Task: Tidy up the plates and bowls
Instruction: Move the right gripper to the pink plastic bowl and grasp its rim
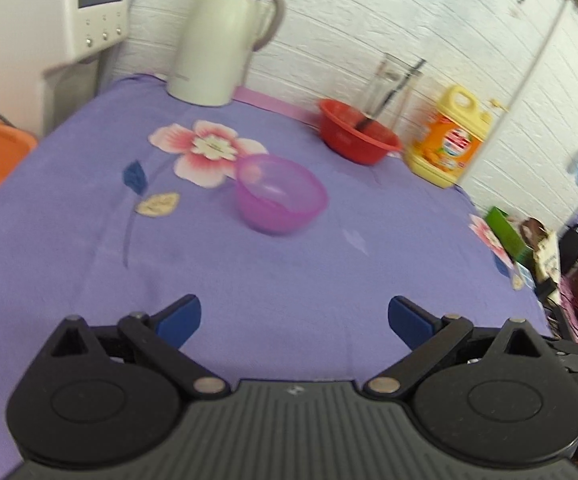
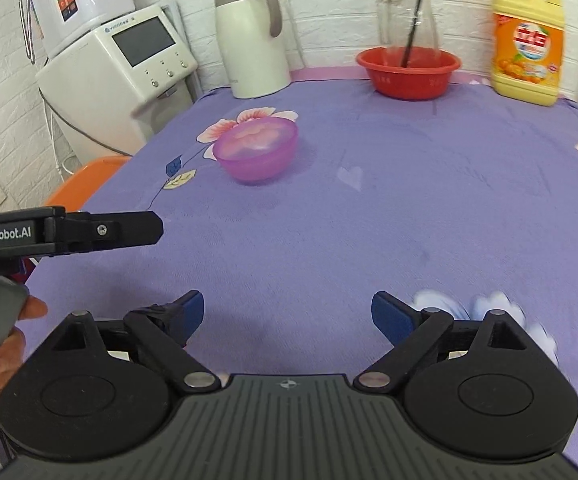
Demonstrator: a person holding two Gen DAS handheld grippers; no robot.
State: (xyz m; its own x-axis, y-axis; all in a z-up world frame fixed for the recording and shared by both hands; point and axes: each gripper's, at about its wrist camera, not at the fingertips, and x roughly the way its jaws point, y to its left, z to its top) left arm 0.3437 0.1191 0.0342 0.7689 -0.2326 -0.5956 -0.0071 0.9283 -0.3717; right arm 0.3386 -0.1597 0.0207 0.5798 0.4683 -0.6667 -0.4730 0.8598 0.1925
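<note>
A translucent purple bowl (image 1: 280, 193) stands upright on the purple flowered tablecloth (image 1: 249, 280), also in the right wrist view (image 2: 256, 153). A red bowl (image 1: 357, 135) sits at the back by the wall, with a dark stick in it, seen too in the right wrist view (image 2: 408, 72). My left gripper (image 1: 293, 320) is open and empty, well short of the purple bowl. My right gripper (image 2: 287, 316) is open and empty over the near cloth. The left gripper's body (image 2: 65, 232) shows at the left of the right wrist view.
A white thermos jug (image 2: 251, 38), a glass jar (image 2: 407, 12) behind the red bowl and a yellow detergent bottle (image 2: 527, 40) line the back wall. A white appliance (image 2: 117, 72) and an orange tub (image 2: 85, 180) stand left of the table.
</note>
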